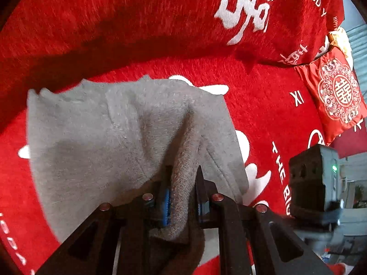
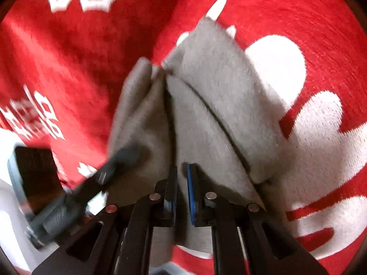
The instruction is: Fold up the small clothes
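Observation:
A small grey knit garment (image 1: 103,133) lies spread over a red blanket (image 1: 137,23) with white lettering. My left gripper (image 1: 183,171) is shut on a bunched fold of it, and the cloth fills the gap between the blue-padded fingers. In the right wrist view the same grey garment (image 2: 218,91) hangs in pleats ahead of my right gripper (image 2: 182,169), which is shut on its near edge. The other gripper (image 2: 123,158) shows blurred at the left, also on the cloth. The right tool's body (image 1: 312,178) shows at the right of the left wrist view.
The red blanket (image 2: 80,57) with large white shapes covers the whole surface and rises in a fold at the back. A red satin cushion (image 1: 337,96) with a round white-and-gold emblem lies at the far right edge.

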Demonstrator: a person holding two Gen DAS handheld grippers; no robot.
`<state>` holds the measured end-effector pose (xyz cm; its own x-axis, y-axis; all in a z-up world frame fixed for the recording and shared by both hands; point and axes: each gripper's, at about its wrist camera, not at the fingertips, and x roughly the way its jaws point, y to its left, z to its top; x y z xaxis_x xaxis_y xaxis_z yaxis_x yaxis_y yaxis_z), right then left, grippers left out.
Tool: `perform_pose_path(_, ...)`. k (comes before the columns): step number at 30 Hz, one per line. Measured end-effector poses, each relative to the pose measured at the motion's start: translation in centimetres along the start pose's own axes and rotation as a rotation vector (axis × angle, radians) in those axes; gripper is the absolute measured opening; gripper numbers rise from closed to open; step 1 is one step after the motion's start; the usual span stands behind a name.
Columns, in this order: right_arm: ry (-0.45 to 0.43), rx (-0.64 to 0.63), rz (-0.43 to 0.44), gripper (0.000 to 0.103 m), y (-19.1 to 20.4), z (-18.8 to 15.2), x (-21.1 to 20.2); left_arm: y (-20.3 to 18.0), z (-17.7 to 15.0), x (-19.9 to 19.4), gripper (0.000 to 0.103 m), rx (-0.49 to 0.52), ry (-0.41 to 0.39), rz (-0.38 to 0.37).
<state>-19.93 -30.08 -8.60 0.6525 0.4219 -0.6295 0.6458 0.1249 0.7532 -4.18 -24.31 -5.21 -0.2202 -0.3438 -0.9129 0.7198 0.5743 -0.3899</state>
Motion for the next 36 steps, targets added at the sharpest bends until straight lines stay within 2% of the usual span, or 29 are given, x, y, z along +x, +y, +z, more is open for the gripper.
perform_pose_path(1, -0.016, 0.029, 0.037, 0.019, -0.5, 0.1, 0.0, 0.0, 0.1, -0.6, 0.053, 0.009, -0.005, 0.032)
perform_pose_path(2, -0.032, 0.067, 0.088, 0.046, -0.9, 0.4, -0.4, -0.1, -0.2, -1.8, 0.070, 0.028, -0.032, 0.083)
perform_pose_path(3, -0.044, 0.108, 0.134, 0.064, -1.4, 0.8, -0.8, -0.2, -0.4, -3.1, 0.090, 0.040, -0.080, 0.116)
perform_pose_path(4, -0.050, 0.127, 0.168, 0.082, -1.7, 1.0, -1.0, 0.1, -0.7, -4.5, 0.091, 0.048, -0.131, 0.134)
perform_pose_path(5, -0.050, 0.144, 0.213, 0.082, -2.0, 1.3, -1.2, 0.4, -1.1, -6.0, 0.091, 0.058, -0.171, 0.152)
perform_pose_path(9, 0.004, 0.138, 0.219, 0.082, -1.6, 2.6, -0.9, 3.4, -1.8, -7.7, 0.091, 0.002, -0.186, 0.230)
perform_pose_path(11, 0.049, 0.096, 0.184, 0.082, -0.5, 2.9, -0.3, 6.2, -2.3, -7.4, 0.091, -0.065, -0.153, 0.268)
perform_pose_path(13, 0.093, 0.041, 0.139, 0.081, 1.1, 3.0, 0.5, 8.3, -3.0, -7.0, 0.091, -0.138, -0.120, 0.270)
perform_pose_path(15, 0.134, -0.022, 0.070, 0.060, 2.3, 3.4, 1.7, 11.2, -4.0, -6.9, 0.091, -0.214, -0.096, 0.274)
perform_pose_path(16, 0.148, -0.052, 0.009, 0.025, 2.7, 3.6, 2.1, 12.0, -4.4, -6.9, 0.091, -0.238, -0.094, 0.288)
perform_pose_path(17, 0.165, -0.096, -0.079, 0.014, 3.1, 3.8, 2.7, 12.9, -4.9, -6.9, 0.091, -0.263, -0.101, 0.301)
perform_pose_path(18, 0.167, -0.155, -0.129, 0.014, 3.8, 3.8, 2.9, 13.4, -5.3, -6.9, 0.091, -0.278, -0.109, 0.305)
perform_pose_path(20, 0.129, -0.300, -0.159, 0.014, 6.3, 3.2, 2.2, 13.9, -5.8, -6.8, 0.091, -0.300, -0.117, 0.311)
perform_pose_path(23, 0.038, -0.443, -0.095, 0.014, 9.0, 2.3, -1.1, 13.7, -6.0, -6.6, 0.091, -0.302, -0.123, 0.324)
perform_pose_path(24, 0.008, -0.460, -0.105, 0.014, 9.1, 2.3, -2.2, 13.3, -6.0, -6.7, 0.091, -0.289, -0.135, 0.332)
perform_pose_path(27, -0.016, -0.428, -0.187, 0.014, 7.1, 3.1, -3.4, 12.2, -6.0, -6.7, 0.091, -0.245, -0.162, 0.341)
perform_pose_path(31, -0.021, -0.367, -0.336, 0.014, 2.6, 3.9, -2.6, 10.7, -5.9, -4.9, 0.092, -0.219, -0.138, 0.322)
perform_pose_path(33, -0.041, -0.326, -0.339, 0.015, 1.0, 3.7, -2.7, 9.9, -5.9, -3.6, 0.103, -0.182, -0.140, 0.356)
perform_pose_path(36, -0.068, -0.299, -0.344, 0.015, 0.5, 3.4, -3.2, 9.5, -6.0, -2.8, 0.103, -0.170, -0.139, 0.363)
